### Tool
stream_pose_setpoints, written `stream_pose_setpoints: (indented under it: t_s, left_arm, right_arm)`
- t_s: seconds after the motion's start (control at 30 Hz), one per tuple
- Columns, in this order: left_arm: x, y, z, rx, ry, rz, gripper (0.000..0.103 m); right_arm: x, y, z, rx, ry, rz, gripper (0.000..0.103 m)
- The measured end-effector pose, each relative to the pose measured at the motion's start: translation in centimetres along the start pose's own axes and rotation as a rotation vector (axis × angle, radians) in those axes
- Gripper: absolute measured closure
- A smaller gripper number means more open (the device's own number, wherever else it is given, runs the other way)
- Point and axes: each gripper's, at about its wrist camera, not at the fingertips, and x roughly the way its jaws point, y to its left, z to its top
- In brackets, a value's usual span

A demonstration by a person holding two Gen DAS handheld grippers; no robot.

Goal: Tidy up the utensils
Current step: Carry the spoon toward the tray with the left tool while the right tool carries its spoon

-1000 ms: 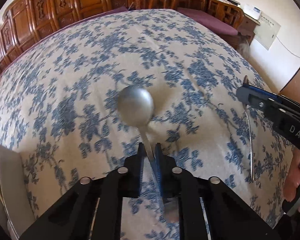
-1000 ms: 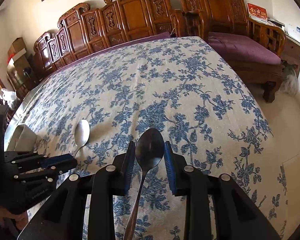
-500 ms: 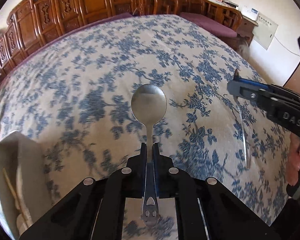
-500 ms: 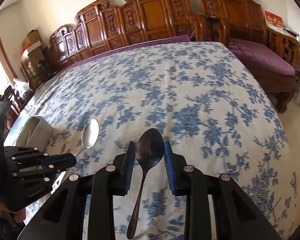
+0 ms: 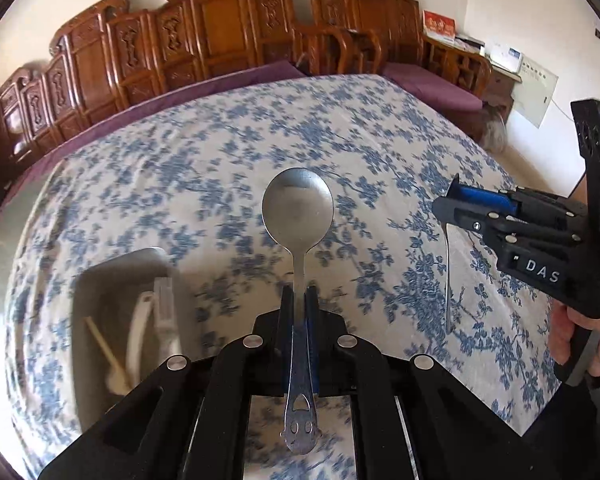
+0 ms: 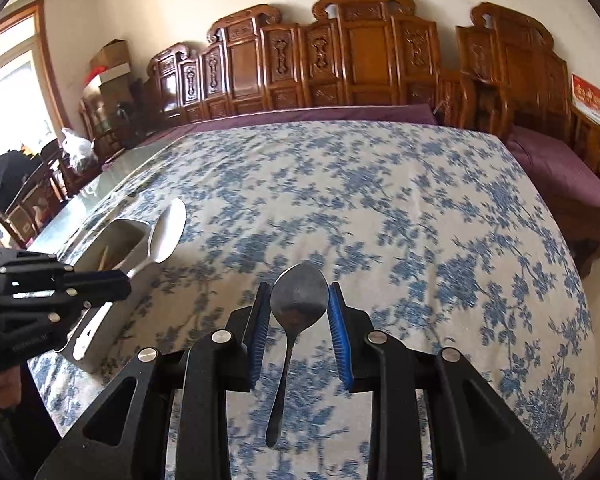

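In the left wrist view my left gripper [image 5: 299,300] is shut on the handle of a round-bowled steel spoon [image 5: 298,210], held above the blue-flowered tablecloth [image 5: 228,168]. A pale utensil box [image 5: 112,280] sits down to its left, with a chopstick and white utensils inside. My right gripper [image 6: 299,292] is shut on the bowl edges of a darker spoon [image 6: 300,304], whose handle hangs down. From the left view that right gripper [image 5: 452,204] is at the right with the thin handle [image 5: 448,280] dangling. In the right view, the left gripper [image 6: 100,282] holds its spoon [image 6: 166,232] over the box [image 6: 126,236].
Carved wooden chairs [image 6: 360,52] and purple cushions [image 6: 556,164] line the far and right sides of the table. A person's hand [image 5: 580,328] holds the right gripper's handle. The cloth's right edge [image 5: 512,184] drops toward the floor.
Both grippers have risen with their spoons and shifted left toward the utensil box, which now shows more fully in both views. Grips look unchanged.
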Motion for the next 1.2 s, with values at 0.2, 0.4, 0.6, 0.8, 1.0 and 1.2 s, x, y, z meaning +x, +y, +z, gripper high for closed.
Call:
stream_pose_setpoints:
  t_s: [0.2, 0.4, 0.6, 0.8, 1.0, 1.2]
  left_arm:
    - [-2.2, 2.5, -0.9, -0.021, -0.030, 0.020, 0.098]
    - [-3.2, 5.0, -2.0, -0.052, -0.031, 0.048, 0.098]
    - [-3.6, 7.8, -3.2, -0.081, -0.026, 0.081, 0.098]
    - [-2.9, 10.2, -4.2, -0.104, 0.001, 0.108, 0.098]
    - [0.1, 11.8, -5.6, -0.120, 0.074, 0.121, 0.098]
    - [1.5, 12.2, -6.2, -0.129, 0.099, 0.122, 0.098]
  right_arm:
    - [-0.6, 1.7, 0.2, -0.027, -0.029, 0.010, 0.072]
    - [-1.6, 2.5, 0.4, -0.025, -0.069, 0.030, 0.072]
    - [-2.3, 3.8, 0.4, -0.043, -0.089, 0.036, 0.072]
    - [-2.7, 5.0, 0.7, -0.060, -0.109, 0.051, 0.072]
    - [-2.8, 5.6, 0.8, -0.072, -0.117, 0.057, 0.072]
    - [-3.4, 5.7, 0.9, -0.065, -0.128, 0.064, 0.072]
